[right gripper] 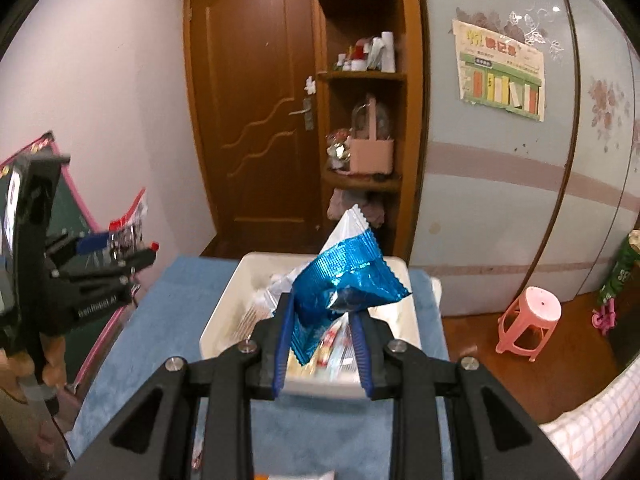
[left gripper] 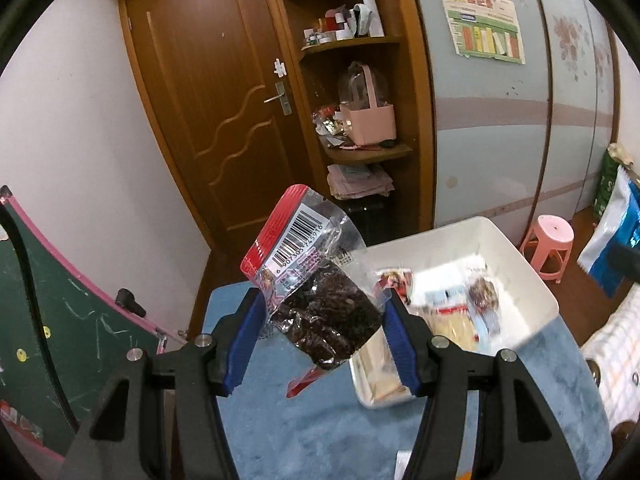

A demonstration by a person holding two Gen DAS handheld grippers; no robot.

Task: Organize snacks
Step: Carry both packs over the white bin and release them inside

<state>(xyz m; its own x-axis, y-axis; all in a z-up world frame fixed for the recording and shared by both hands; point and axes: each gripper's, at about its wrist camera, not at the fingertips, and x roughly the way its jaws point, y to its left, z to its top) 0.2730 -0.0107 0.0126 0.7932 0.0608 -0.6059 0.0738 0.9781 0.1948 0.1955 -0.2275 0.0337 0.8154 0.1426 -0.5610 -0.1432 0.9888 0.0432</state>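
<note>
My left gripper (left gripper: 322, 304) is shut on a clear snack packet with dark dried fruit and a red top (left gripper: 316, 280), held in the air left of a white bin (left gripper: 536, 280). The bin holds several snack packets (left gripper: 452, 304). My right gripper (right gripper: 322, 312) is shut on a blue and white foil snack packet (right gripper: 344, 280), held just above the near edge of the same white bin (right gripper: 216, 320). In the right wrist view the left gripper (right gripper: 120, 248) shows at the left with its red-topped packet (right gripper: 130, 216).
The bin rests on a blue cloth-covered surface (left gripper: 312, 432). A green chalkboard (left gripper: 52, 320) stands at the left. A wooden door (left gripper: 224, 120), corner shelves (left gripper: 360, 80), a wardrobe (right gripper: 500, 200) and a pink stool (right gripper: 528, 320) are behind.
</note>
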